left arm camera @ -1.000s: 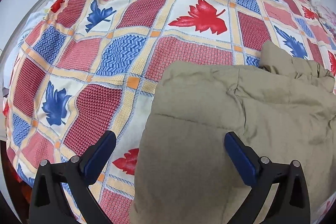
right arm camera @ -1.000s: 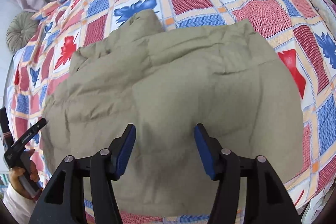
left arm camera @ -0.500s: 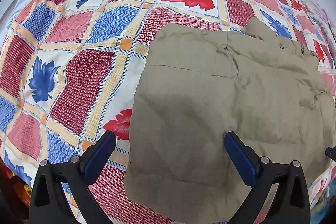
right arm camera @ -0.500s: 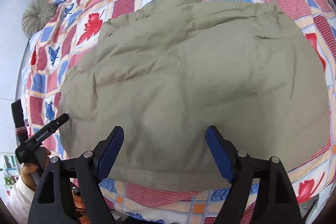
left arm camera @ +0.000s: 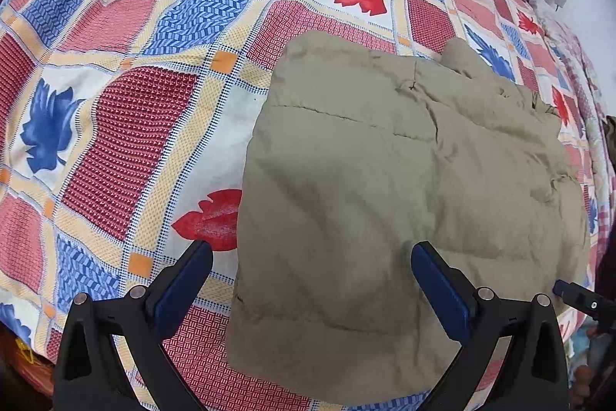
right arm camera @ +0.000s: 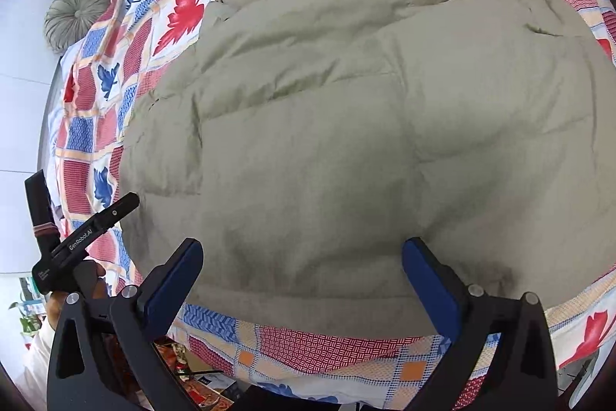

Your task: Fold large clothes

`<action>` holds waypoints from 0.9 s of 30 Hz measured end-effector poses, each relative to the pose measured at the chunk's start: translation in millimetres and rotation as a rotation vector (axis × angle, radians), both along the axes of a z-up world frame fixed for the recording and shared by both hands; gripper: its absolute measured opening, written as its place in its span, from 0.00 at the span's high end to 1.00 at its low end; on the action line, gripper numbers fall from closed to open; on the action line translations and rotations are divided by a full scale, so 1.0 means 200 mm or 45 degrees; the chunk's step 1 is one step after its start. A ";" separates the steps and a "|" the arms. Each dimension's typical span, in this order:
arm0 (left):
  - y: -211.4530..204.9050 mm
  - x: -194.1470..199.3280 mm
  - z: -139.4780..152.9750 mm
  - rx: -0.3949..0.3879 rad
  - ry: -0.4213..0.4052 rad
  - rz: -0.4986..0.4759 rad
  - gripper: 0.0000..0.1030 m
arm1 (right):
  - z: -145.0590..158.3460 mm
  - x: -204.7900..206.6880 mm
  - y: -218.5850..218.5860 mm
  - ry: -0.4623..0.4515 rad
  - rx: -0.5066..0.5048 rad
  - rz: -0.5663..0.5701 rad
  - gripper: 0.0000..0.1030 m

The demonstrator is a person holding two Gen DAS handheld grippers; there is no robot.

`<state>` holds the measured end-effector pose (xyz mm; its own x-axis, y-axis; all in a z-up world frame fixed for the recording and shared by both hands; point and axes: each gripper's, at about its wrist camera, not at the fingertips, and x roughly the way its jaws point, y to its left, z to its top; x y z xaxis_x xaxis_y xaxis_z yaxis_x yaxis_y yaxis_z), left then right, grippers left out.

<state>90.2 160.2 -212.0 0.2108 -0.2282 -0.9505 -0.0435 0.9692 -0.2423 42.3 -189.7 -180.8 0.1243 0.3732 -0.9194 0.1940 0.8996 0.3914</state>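
Observation:
A khaki padded jacket (left arm camera: 404, 187) lies folded into a rough rectangle on the bed; it also fills the right wrist view (right arm camera: 365, 126). My left gripper (left arm camera: 312, 280) is open and empty, held above the jacket's near left edge. My right gripper (right arm camera: 302, 276) is open and empty, held above the jacket's near hem. The left gripper also shows at the left edge of the right wrist view (right arm camera: 84, 230). A tip of the right gripper shows at the right edge of the left wrist view (left arm camera: 577, 295).
The bed is covered by a patchwork quilt (left arm camera: 127, 110) with red and blue leaves. A round grey-green cushion (right arm camera: 75, 14) lies at the bed's far corner by the wall. The bed's near edge (right arm camera: 327, 376) drops off below the jacket, with clutter on the floor.
Both grippers have drawn back and up from the jacket, so more of it and the bed edge shows. The right gripper's jaws have opened wider. The jacket lies still.

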 end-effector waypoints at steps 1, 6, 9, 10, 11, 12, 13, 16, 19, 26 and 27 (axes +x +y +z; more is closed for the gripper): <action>0.02 0.01 0.00 -0.048 -0.002 -0.009 0.00 | 0.00 0.00 0.00 0.003 -0.002 0.001 0.00; 0.16 0.07 -0.08 -0.268 0.062 -0.039 0.00 | -0.01 0.01 0.01 0.015 -0.002 -0.003 0.00; 0.24 0.11 -0.17 -0.425 0.133 -0.025 0.00 | -0.03 0.01 0.03 0.024 -0.008 0.000 0.00; 0.26 0.12 -0.21 -0.498 0.167 -0.018 0.00 | -0.04 0.01 0.03 0.026 -0.011 0.002 0.00; 0.28 0.13 -0.25 -0.564 0.197 -0.012 0.00 | -0.04 0.01 0.03 0.028 -0.014 0.002 0.00; 0.29 0.15 -0.29 -0.608 0.221 -0.007 0.00 | -0.05 0.01 0.03 0.031 -0.015 0.002 0.00; 0.29 0.16 -0.31 -0.642 0.237 -0.007 0.00 | -0.05 0.01 0.03 0.033 -0.017 0.003 0.00; 0.24 0.21 -0.36 -0.708 0.247 -0.070 0.00 | -0.06 0.01 0.04 0.038 -0.026 0.010 0.00; 0.17 0.25 -0.37 -0.765 0.248 -0.140 0.00 | -0.07 0.01 0.04 0.042 -0.034 0.019 0.00; -0.08 0.32 -0.33 -0.846 0.253 -0.318 0.00 | -0.09 0.01 0.04 0.053 -0.046 0.023 0.00; -0.11 0.33 -0.35 -0.811 0.268 -0.339 0.00 | -0.10 0.01 0.04 0.055 -0.048 0.025 0.00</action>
<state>155.8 137.5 -281.6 -0.1022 -0.7700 -0.6299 0.0667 0.6264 -0.7766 45.1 -181.7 -200.5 0.0772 0.3400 -0.9373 0.1923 0.9173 0.3486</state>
